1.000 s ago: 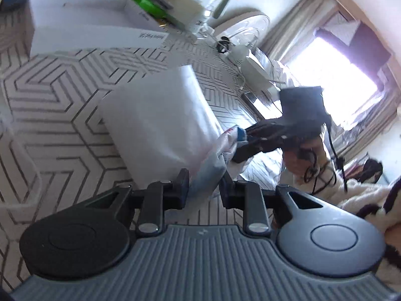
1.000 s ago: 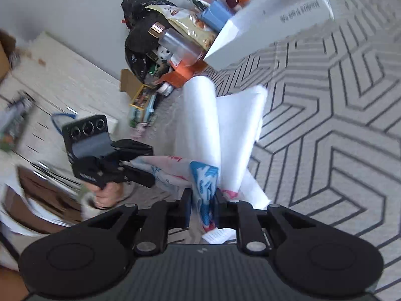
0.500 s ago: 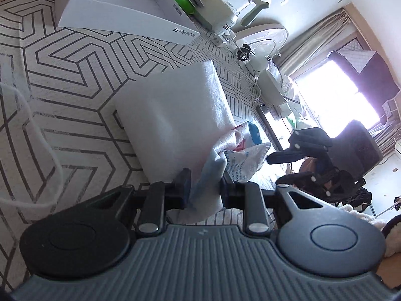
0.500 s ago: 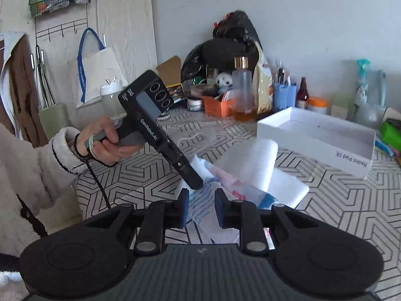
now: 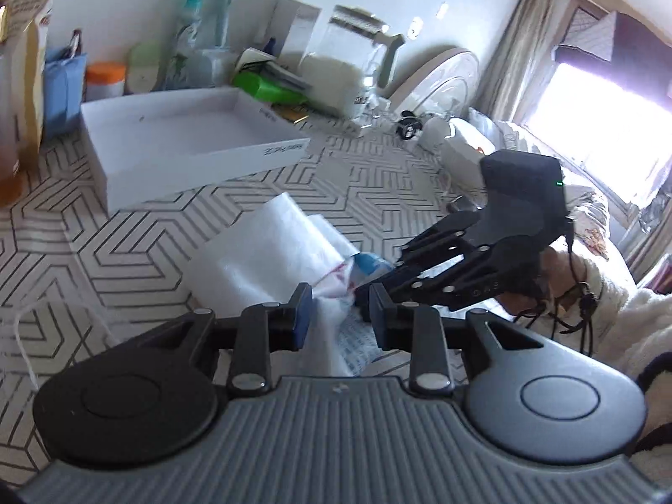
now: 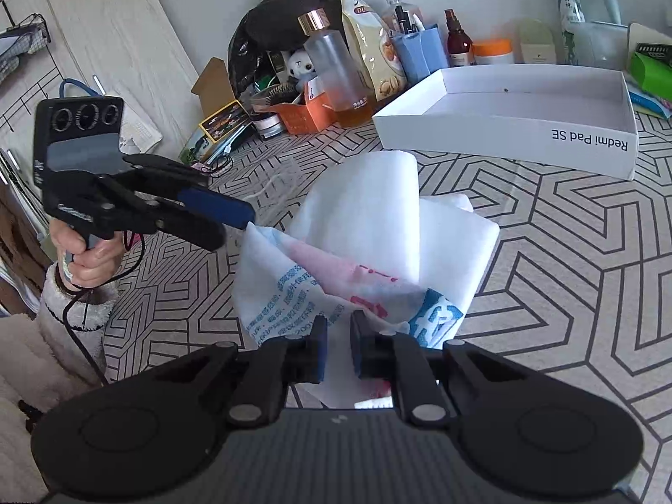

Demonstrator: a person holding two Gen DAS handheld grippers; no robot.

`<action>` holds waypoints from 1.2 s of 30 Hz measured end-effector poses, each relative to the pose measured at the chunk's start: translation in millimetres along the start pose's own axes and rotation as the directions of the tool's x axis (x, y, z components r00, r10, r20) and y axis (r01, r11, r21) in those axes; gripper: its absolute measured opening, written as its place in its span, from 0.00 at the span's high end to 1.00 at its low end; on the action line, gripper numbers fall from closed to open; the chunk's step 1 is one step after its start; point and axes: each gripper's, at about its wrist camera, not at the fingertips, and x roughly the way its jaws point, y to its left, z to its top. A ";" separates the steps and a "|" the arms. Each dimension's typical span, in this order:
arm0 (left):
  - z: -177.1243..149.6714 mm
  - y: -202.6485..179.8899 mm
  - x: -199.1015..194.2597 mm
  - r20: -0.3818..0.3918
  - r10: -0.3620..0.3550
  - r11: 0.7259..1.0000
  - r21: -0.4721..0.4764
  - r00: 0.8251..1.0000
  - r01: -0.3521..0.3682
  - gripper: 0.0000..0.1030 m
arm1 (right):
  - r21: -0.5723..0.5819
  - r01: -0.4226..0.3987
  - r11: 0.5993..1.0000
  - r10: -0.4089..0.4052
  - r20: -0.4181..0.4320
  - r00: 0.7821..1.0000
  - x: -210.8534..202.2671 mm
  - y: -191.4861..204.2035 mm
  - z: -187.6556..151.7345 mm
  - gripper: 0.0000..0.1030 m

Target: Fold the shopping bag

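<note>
White shopping bag [image 6: 369, 248] with blue and red print, partly folded, lies on patterned tabletop [image 6: 567, 260], in front of white Redmi Pad SE box lid [image 6: 525, 117]. Right gripper [image 6: 336, 340]: narrow gap, jaws closing, printed bag edge between them. Left gripper [image 5: 338, 315]: jaws opening, gap moderate, bag fabric between them; whether the pads press it, cannot tell. Bottles and clutter behind the lid.
</note>
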 end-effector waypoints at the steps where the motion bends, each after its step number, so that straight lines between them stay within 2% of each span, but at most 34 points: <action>1: 1.7 -4.9 0.9 0.000 -0.025 1.000 0.017 1.000 0.025 0.73 | 0.012 -0.003 1.000 0.004 -0.005 1.000 0.1 -1.3 0.7 0.88; 3: 1.8 -9.8 9.9 -0.027 -0.049 0.998 0.032 0.998 0.050 0.73 | 0.029 -0.009 1.000 0.010 -0.011 1.000 0.5 -3.4 2.8 0.88; 4: 1.6 -9.9 16.9 -0.048 -0.039 0.999 0.032 0.998 0.041 0.73 | 0.037 -0.013 0.999 0.013 -0.014 1.000 0.7 -4.5 3.7 0.88; 7: 0.6 -3.7 42.8 -0.121 0.061 0.998 0.020 0.991 -0.059 0.75 | 0.048 -0.022 0.999 0.023 -0.023 0.999 1.7 -6.7 6.1 0.88; 8: -0.9 -0.7 48.4 -0.134 0.101 0.995 0.022 0.986 -0.099 0.80 | 0.045 -0.023 0.999 0.024 -0.026 0.999 1.9 -6.7 6.8 0.88; 9: -3.1 5.8 52.4 -0.141 0.103 0.995 -0.002 0.985 -0.105 0.82 | 0.036 -0.023 0.999 0.024 -0.026 0.999 1.4 -6.0 6.6 0.87; 11: -5.5 20.9 56.5 -0.145 0.074 0.994 -0.069 0.987 -0.085 0.84 | 0.002 -0.022 1.000 0.022 -0.015 1.000 0.0 -2.1 4.6 0.83; 13: -7.5 35.2 56.6 -0.147 0.048 0.989 -0.130 0.988 -0.067 0.93 | -0.049 -0.019 0.999 0.019 0.002 1.000 -2.1 4.1 1.1 0.71; 14: -8.5 40.5 57.3 -0.150 0.038 0.987 -0.151 0.988 -0.061 0.97 | -0.105 -0.011 0.994 0.012 0.009 1.000 -5.3 10.4 -2.0 0.68; 16: -10.0 50.9 59.6 -0.157 0.005 0.980 -0.197 0.988 -0.036 0.97 | -0.242 0.039 0.970 -0.035 0.019 0.999 -12.2 27.9 -6.2 0.58; 17: -10.7 56.9 60.7 -0.160 -0.015 0.975 -0.223 0.987 -0.021 0.97 | -0.324 0.074 0.943 -0.070 0.024 0.997 -14.4 38.3 -8.2 0.57; 18: -11.1 61.4 61.6 -0.162 -0.032 0.971 -0.241 0.986 -0.008 0.97 | -0.429 0.121 0.895 -0.116 0.036 0.993 -16.2 51.6 -11.9 0.55; 21: -11.7 69.5 62.7 -0.170 -0.069 0.964 -0.266 0.983 0.022 0.97 | -0.687 0.190 0.701 -0.209 0.056 0.976 -14.9 83.5 -27.4 0.52; 22: -12.0 71.8 62.6 -0.173 -0.081 0.961 -0.275 0.982 0.031 0.97 | -0.723 0.188 0.665 -0.219 0.053 0.974 -13.2 87.8 -30.0 0.52; 27: -12.8 84.7 65.8 -0.186 -0.145 0.942 -0.325 0.972 0.079 0.97 | -0.796 0.144 0.589 -0.220 0.013 0.975 2.1 85.4 -26.0 0.56; 29: -13.2 89.1 67.1 -0.185 -0.164 0.933 -0.349 0.969 0.091 0.97 | -0.826 0.120 0.550 -0.190 0.016 0.982 4.1 81.9 -29.1 0.56; 33: -16.2 97.7 68.3 -0.168 -0.200 0.912 -0.392 0.965 0.121 0.97 | -0.814 0.105 0.571 -0.157 0.017 0.988 11.3 71.4 -25.4 0.56; 34: -16.2 97.1 68.3 -0.167 -0.199 0.915 -0.385 0.966 0.122 0.97 | -0.809 0.101 0.579 -0.149 0.017 0.989 13.0 68.8 -24.3 0.58; 36: -16.3 95.8 68.0 -0.166 -0.196 0.919 -0.376 0.966 0.122 0.97 | -0.778 0.097 0.621 -0.135 0.016 0.991 15.5 63.7 -20.9 0.66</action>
